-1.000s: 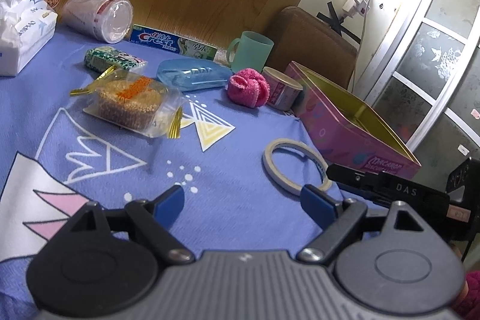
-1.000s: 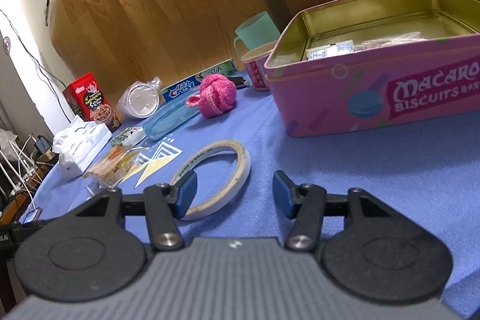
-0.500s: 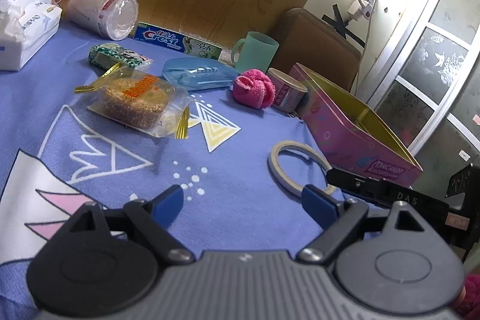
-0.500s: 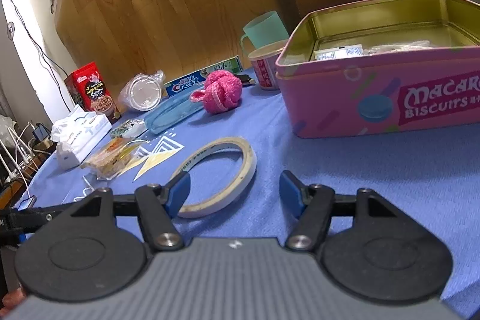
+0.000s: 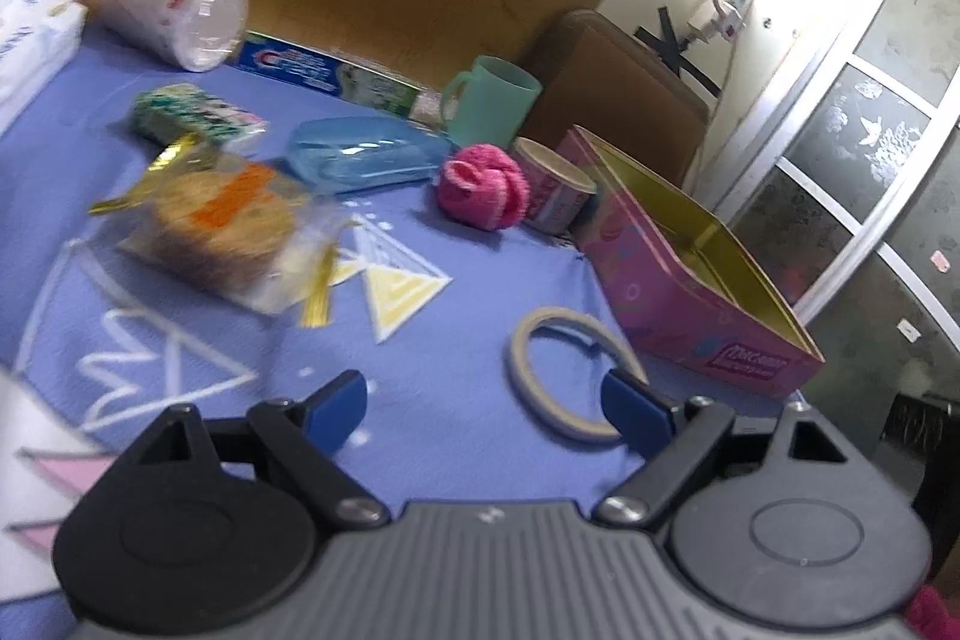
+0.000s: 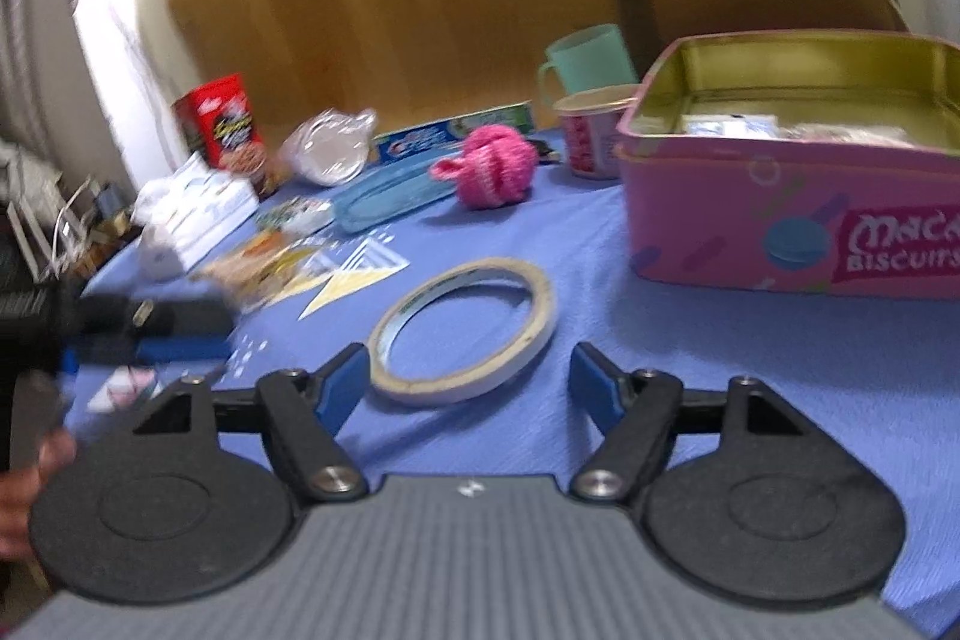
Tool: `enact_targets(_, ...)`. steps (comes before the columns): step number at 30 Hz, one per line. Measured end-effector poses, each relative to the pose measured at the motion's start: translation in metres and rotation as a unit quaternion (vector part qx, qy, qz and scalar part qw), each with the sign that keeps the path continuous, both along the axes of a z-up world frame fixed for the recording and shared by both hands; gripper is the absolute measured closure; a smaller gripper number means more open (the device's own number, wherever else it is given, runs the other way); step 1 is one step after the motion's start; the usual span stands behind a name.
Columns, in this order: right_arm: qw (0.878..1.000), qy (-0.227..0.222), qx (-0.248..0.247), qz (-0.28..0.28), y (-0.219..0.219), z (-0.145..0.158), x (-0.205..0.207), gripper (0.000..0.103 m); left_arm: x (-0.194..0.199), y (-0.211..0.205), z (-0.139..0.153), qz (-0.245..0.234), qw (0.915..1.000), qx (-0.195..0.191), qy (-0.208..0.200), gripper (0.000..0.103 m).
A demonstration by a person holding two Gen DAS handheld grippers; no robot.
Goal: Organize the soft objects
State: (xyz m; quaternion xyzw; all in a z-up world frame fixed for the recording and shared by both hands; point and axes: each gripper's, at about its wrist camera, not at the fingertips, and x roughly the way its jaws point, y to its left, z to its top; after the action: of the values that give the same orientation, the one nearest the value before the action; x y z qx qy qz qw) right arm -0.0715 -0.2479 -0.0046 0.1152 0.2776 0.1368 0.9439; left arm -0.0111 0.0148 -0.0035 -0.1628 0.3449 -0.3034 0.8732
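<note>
Both grippers have shifted slightly. Left gripper (image 5: 483, 400) closing, right gripper (image 6: 465, 379) opening, both empty above bare blue cloth (image 6: 720, 340). Flat beige tape ring (image 6: 462, 331) lies just ahead, near the open pink biscuit tin (image 6: 750, 220).

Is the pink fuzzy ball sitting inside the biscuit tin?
No, the pink fuzzy ball rests on the blue tablecloth, out to the left of the open biscuit tin.

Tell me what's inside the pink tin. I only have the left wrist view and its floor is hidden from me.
Observer: From the right wrist view, the pink tin already holds some white packets on its floor.
Operator: Is the right tool carrying anything?
Observer: No. The right tool grips nothing and its jaws are opening. The tape roll lies flat on the cloth right at its tips.
</note>
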Motion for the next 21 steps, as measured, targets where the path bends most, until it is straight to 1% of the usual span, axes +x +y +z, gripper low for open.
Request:
enact_targets(2,1.0,-0.004,-0.025,0.015,0.007,0.0,-0.003,0.025,0.005,-0.014,0.002,-0.017,0.9998,0.009,-0.003,0.018)
enact_targets(5,0.997,-0.015,-0.064,0.026,0.016,0.0,-0.003,0.023,0.014,-0.038,0.004,-0.037,0.9987,0.034,-0.008,0.02)
enact_targets(8,0.995,-0.019,-0.089,0.029,0.019,0.001,0.003,0.022,0.029,-0.056,0.004,-0.047,0.9979,0.044,0.002,0.023)
enact_targets(9,0.995,-0.019,-0.097,0.033,0.02,0.002,0.006,0.022,0.034,-0.062,0.003,-0.051,0.9977,0.044,0.007,0.027)
enact_targets(10,0.994,-0.017,-0.106,0.037,0.02,0.001,0.009,0.021,0.039,-0.067,0.001,-0.055,0.9974,0.045,0.015,0.035)
enact_targets(11,0.992,-0.014,-0.117,0.04,0.021,0.0,0.013,0.021,0.044,-0.072,-0.002,-0.06,0.9968,0.048,0.022,0.04)
enact_targets(12,0.991,-0.011,-0.127,0.041,0.022,-0.001,0.017,0.021,0.046,-0.076,-0.003,-0.059,0.9968,0.051,0.015,0.045)
enact_targets(13,0.99,-0.006,-0.133,0.045,0.022,-0.003,0.02,0.021,0.047,-0.08,-0.003,-0.062,0.9963,0.06,0.01,0.053)
enact_targets(14,0.99,0.0,-0.13,0.052,0.022,-0.005,0.024,0.021,0.047,-0.083,-0.003,-0.061,0.9959,0.065,0.009,0.056)
enact_targets(17,0.99,-0.007,-0.133,0.052,0.022,-0.005,0.023,0.023,0.047,-0.08,-0.001,-0.058,0.9966,0.056,0.016,0.057)
enact_targets(19,0.992,-0.023,-0.118,0.045,0.019,-0.002,0.017,0.023,0.046,-0.078,0.005,-0.058,0.9971,0.045,0.017,0.057)
enact_targets(21,0.992,-0.05,-0.11,0.036,0.016,0.005,0.01,0.023,0.043,-0.08,0.016,-0.06,0.9975,0.036,0.007,0.057)
